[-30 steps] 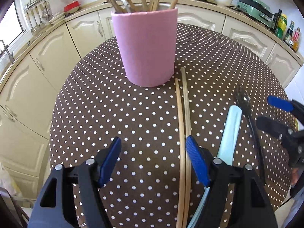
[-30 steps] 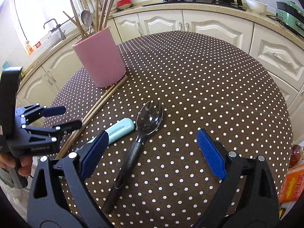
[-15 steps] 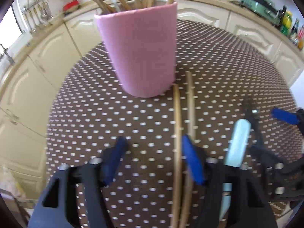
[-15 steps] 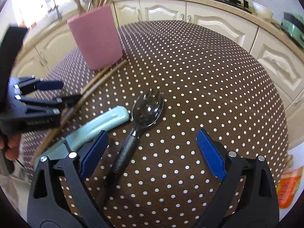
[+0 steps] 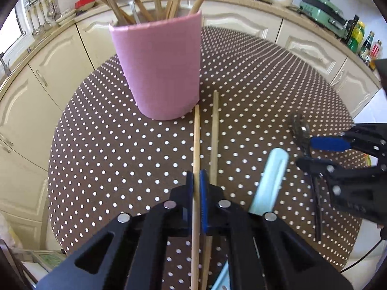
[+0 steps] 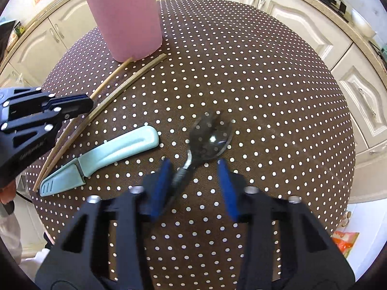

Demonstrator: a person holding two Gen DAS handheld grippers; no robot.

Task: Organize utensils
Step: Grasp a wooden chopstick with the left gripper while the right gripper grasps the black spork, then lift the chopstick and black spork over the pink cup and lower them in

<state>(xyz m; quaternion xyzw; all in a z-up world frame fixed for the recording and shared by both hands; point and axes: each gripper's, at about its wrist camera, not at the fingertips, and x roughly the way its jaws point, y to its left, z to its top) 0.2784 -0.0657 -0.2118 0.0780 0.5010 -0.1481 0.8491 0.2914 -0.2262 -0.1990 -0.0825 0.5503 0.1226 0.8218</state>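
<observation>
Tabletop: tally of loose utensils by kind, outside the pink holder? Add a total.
Chopsticks: 2, one clamped in the left gripper, the other lying beside it.
Sheathed knife: 1
Spork: 1, its handle between the open fingers of the right gripper.
Total: 4, all on the table near the pink holder.

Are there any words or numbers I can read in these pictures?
None can be read.
Left gripper: pale lettering on its black side, too blurred to read.
Orange packet: red letters, cut off and blurred.
Bottles on the counter: labels too small to read.
</observation>
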